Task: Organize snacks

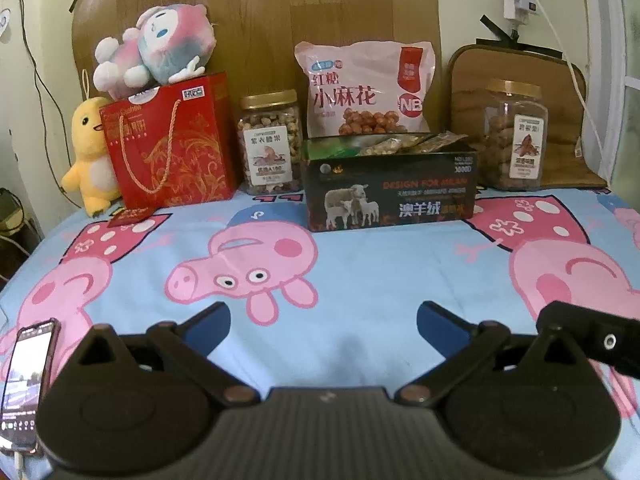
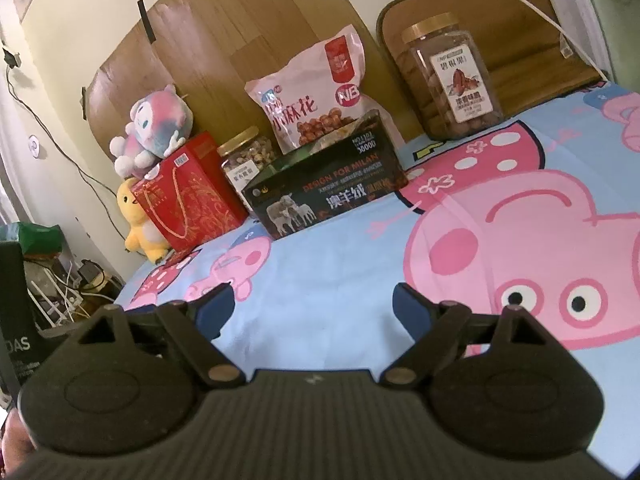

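Observation:
A black box printed with sheep stands open at the back of the table and holds several small snack packets. A pink snack bag leans behind it. A nut jar stands to its left and a second nut jar to its right. The box, the pink bag and both jars also show in the right wrist view. My left gripper is open and empty, low over the cloth. My right gripper is open and empty too.
A red gift bag with a pink plush toy on top stands at the back left, a yellow plush duck beside it. A phone lies at the near left edge. A cartoon-pig cloth covers the table.

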`<state>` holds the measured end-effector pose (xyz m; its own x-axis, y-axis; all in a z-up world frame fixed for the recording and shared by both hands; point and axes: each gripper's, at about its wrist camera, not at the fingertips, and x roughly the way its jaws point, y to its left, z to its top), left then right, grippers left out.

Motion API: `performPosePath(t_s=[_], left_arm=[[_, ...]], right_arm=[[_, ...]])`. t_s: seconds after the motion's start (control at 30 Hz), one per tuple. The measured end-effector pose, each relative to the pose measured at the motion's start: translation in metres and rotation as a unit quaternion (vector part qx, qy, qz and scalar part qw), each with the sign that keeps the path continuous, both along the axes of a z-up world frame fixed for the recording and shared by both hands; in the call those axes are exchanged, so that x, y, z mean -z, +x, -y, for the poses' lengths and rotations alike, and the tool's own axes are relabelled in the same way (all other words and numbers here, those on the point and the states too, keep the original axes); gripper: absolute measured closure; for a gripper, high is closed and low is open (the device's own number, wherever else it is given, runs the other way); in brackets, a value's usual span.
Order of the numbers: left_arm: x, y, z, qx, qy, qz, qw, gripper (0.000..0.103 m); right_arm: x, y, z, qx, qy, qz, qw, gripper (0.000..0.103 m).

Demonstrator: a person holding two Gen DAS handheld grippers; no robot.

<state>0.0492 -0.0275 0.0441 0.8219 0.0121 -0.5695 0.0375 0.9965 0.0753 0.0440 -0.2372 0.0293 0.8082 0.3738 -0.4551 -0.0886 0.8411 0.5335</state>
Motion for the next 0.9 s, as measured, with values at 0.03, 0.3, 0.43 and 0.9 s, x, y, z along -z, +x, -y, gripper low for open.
performPosePath(t_s=[0.03,0.3,0.43,0.9], left_arm=[[0.000,0.001,0.000,-0.003,0.002,0.001,1.0000,0.000],[-0.001,0.008,-0.005,-0.025,0.006,0.019,0.9995,0.000],[-0.001,0.012,-0.006,-0.031,0.015,0.023,0.9991,0.000],[0.005,0.027,-0.010,-0.062,0.040,-0.007,0.9972,0.000]], right_arm=[[0.001,0.001,0.000,0.000,-0.001,0.000,1.000,0.015],[0.005,0.011,0.001,0.001,-0.005,-0.005,1.000,0.015],[0.006,0.015,0.002,0.002,-0.002,-0.007,1.000,0.015],[0.010,0.026,0.001,0.000,0.003,-0.014,1.000,0.015]])
